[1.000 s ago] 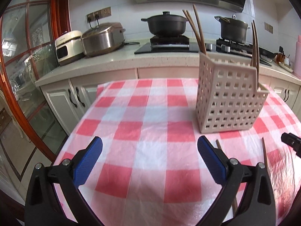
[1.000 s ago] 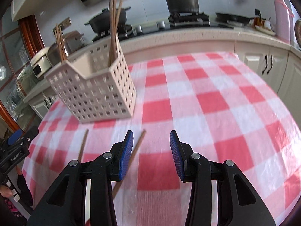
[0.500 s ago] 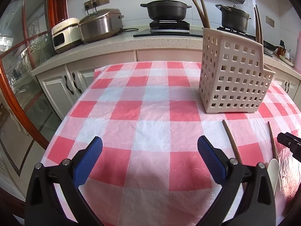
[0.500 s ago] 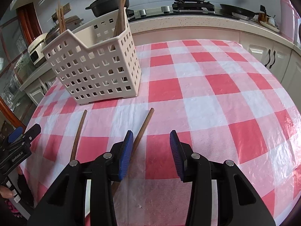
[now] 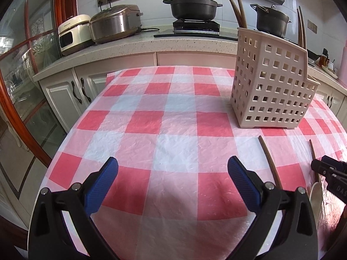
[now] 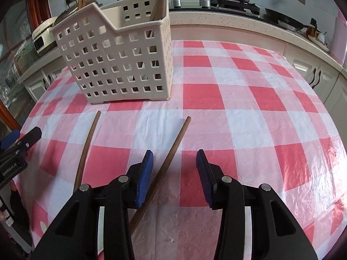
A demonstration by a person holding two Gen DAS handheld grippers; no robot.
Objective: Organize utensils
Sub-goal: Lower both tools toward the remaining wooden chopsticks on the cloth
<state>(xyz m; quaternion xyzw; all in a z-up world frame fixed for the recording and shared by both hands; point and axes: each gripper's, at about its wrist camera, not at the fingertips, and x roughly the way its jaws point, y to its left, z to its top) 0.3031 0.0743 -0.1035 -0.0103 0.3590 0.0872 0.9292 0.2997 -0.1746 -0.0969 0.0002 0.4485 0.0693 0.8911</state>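
A beige perforated utensil caddy (image 5: 273, 91) stands on the red-and-white checked tablecloth (image 5: 173, 134), with wooden utensil handles (image 5: 236, 4) sticking up from it; it also shows in the right wrist view (image 6: 121, 60). Two wooden-handled utensils lie on the cloth in front of it: one (image 6: 169, 162) runs between my right gripper's fingers, another (image 6: 86, 147) lies to its left. My right gripper (image 6: 174, 176) is open, low over the first handle. My left gripper (image 5: 172, 184) is open and empty above the cloth, left of the handles (image 5: 270, 162).
A counter behind the table holds a rice cooker (image 5: 115, 23), a white appliance (image 5: 73, 32) and black pots on a stove (image 5: 193, 4). Cabinet doors (image 5: 71, 95) stand below. A glass door with a red frame (image 5: 19, 82) is at the left.
Both grippers have moved down and closer to the table. The right gripper now straddles the nearer wooden handle. Both stay open.
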